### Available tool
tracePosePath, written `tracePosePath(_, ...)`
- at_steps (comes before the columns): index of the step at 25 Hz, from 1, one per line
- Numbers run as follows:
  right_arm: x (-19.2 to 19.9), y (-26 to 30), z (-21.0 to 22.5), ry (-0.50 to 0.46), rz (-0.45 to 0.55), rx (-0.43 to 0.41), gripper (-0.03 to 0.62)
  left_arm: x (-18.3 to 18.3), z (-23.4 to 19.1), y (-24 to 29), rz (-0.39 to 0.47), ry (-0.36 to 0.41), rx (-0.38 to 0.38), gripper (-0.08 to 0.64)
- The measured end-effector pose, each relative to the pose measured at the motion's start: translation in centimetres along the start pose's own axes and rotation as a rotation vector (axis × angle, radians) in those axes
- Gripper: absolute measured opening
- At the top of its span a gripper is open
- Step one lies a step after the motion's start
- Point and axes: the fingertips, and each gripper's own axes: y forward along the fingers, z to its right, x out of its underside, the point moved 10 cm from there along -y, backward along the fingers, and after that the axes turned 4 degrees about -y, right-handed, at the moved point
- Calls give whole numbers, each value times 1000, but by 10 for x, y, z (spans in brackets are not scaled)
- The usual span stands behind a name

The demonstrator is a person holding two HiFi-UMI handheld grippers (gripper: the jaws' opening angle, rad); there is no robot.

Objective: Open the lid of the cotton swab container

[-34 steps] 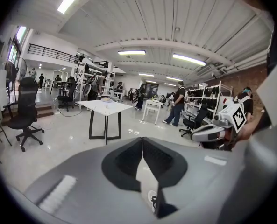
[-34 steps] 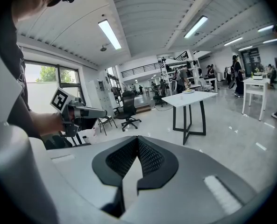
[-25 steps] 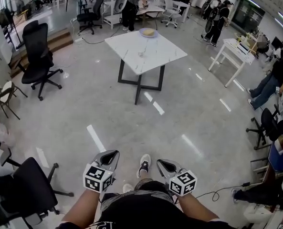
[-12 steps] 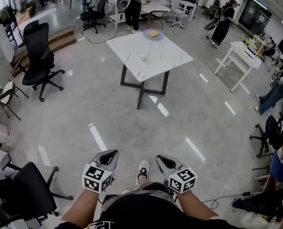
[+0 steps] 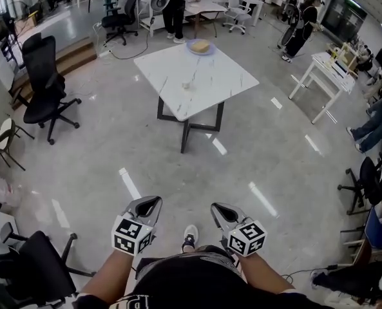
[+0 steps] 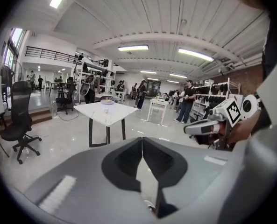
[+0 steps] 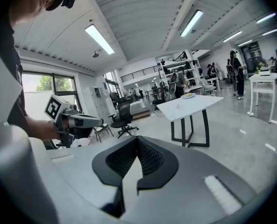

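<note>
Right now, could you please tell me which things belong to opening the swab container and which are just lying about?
For the job: container, likely the small white item on the table; left tool, right tool, both shut, empty.
Lying about: plate; black chair; white desk.

bright, even light from ceiling strip lamps high beyond the jaws lays glare streaks on the glossy floor ahead of them, and both gripper views bend and darken at their edges.
</note>
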Motion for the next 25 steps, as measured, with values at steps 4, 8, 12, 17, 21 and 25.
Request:
tracePosePath(4,-15,13,25,-11,5,-16,0,-16,-5,24,-1,-4,-14,60)
tracePosePath(8,-29,27,48,-16,12,-32,0,-32,-9,46,-2,8,-26,60)
tracePosePath(12,-42,36,70,-27,25,-46,0,-47,-10,65,15,13,-37,60)
tracePosePath(17,-49,45,96,-28,28,-60,0,-57,-9,89,15,1,-52,60)
tracePosePath(21,-54,54,108,-25,19,-70,0,-64,-11,101,9,-1,-54,60)
tracePosePath(25,-55,61,118,-15,15,-75,0,-67,-16,110,3,1,-64,60)
